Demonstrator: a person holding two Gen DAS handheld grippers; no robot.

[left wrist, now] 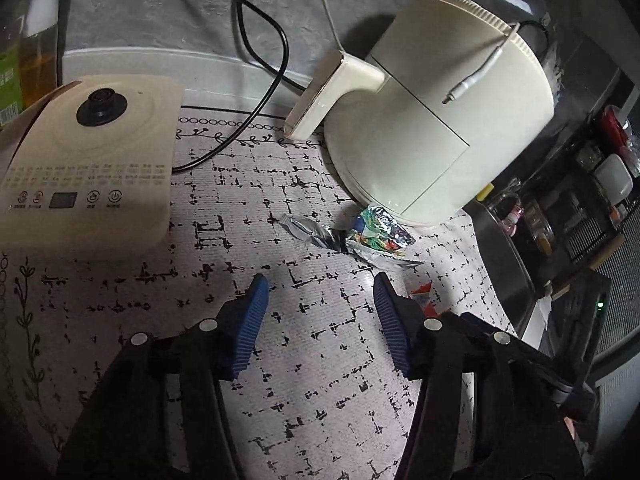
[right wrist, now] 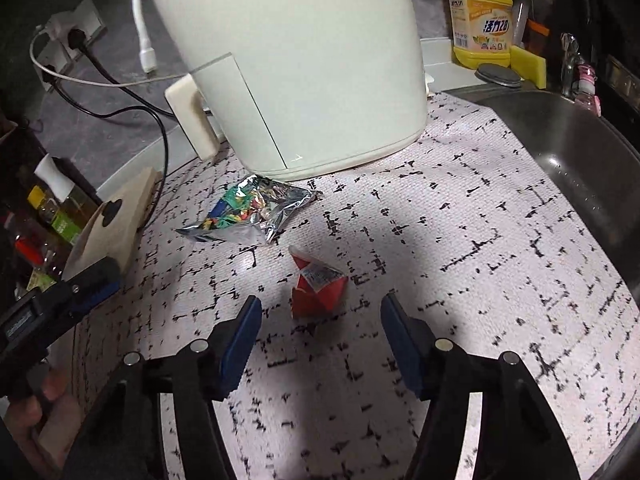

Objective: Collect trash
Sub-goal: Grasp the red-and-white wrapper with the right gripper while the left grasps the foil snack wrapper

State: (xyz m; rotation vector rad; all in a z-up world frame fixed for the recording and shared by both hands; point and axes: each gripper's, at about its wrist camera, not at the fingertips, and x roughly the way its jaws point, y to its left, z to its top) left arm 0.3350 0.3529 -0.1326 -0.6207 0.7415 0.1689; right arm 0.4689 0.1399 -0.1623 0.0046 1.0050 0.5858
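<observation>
A crumpled foil snack wrapper [left wrist: 348, 236] [right wrist: 248, 212] lies on the patterned mat [right wrist: 440, 260], right at the foot of the cream air fryer [right wrist: 288, 60]. A small red and white packet [right wrist: 316, 288] [left wrist: 424, 296] lies nearer, on the mat. My left gripper [left wrist: 322, 284] hovers open just short of the foil wrapper with nothing between its blue pads. My right gripper [right wrist: 322, 304] is open with the red packet at its mouth, and the pads are clear of it. In the left wrist view the right finger partly hides the red packet.
The air fryer [left wrist: 432, 120] stands close behind the trash with its handle sticking out. A cream kettle base [left wrist: 84, 168] sits at the left, with black cables [left wrist: 260, 60] trailing behind it. A steel sink [right wrist: 580, 152], a yellow detergent bottle [right wrist: 480, 20] and a sponge are at the right.
</observation>
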